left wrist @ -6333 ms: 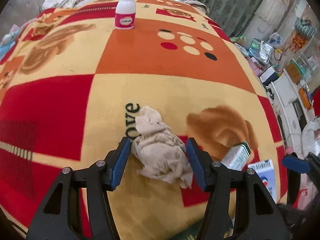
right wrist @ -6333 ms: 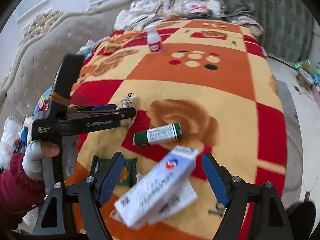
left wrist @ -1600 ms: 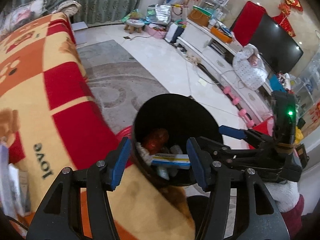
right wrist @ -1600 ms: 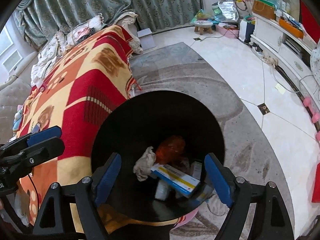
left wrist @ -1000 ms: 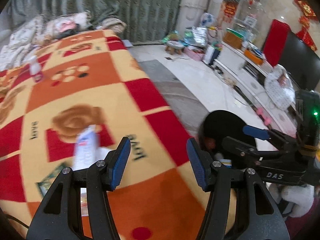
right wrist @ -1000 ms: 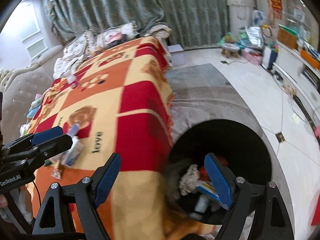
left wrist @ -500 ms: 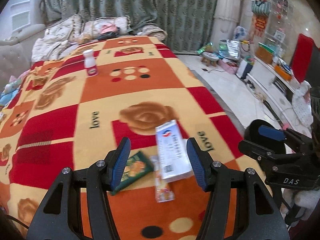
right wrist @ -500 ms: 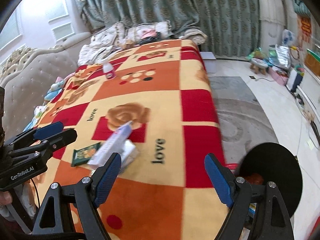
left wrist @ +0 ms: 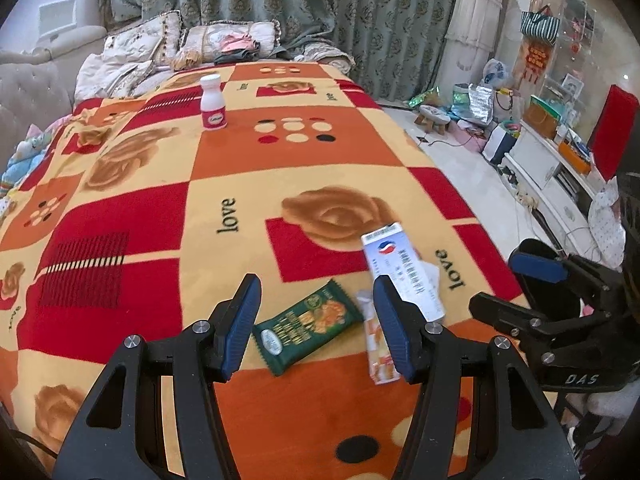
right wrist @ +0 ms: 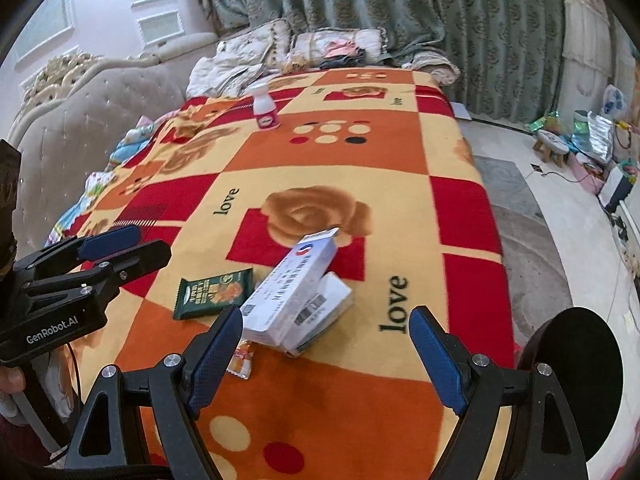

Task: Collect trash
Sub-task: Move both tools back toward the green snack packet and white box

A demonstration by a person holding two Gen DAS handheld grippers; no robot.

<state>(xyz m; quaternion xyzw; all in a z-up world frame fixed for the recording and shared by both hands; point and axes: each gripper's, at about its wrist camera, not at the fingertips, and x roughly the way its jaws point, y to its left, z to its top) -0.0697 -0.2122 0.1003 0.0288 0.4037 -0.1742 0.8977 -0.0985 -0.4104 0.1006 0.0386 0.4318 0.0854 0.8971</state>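
Observation:
On the patterned blanket [left wrist: 160, 200] lie a green snack packet [left wrist: 306, 330] [right wrist: 214, 294], a white and blue box [left wrist: 402, 270] [right wrist: 292, 292] and a small orange sachet [left wrist: 376, 344] [right wrist: 241, 360]. A white bottle with a pink label [left wrist: 213, 102] [right wrist: 266, 110] stands far back. My left gripper [left wrist: 316, 328] [right wrist: 150, 242] is open above the green packet, its pads clear of it. My right gripper [right wrist: 326, 356] [left wrist: 496, 280] is open just short of the box, holding nothing.
A black bin [right wrist: 576, 380] [left wrist: 536, 248] stands on the floor at the bed's right edge. Pillows and clothes [left wrist: 224, 40] are heaped at the far end. A padded headboard [right wrist: 80, 120] runs along the left. Cluttered furniture [left wrist: 540, 120] lines the right wall.
Both views have swung from the bin on the floor back over the bed. In the last half second both grippers came closer to the packet and the box. Neither opening has changed.

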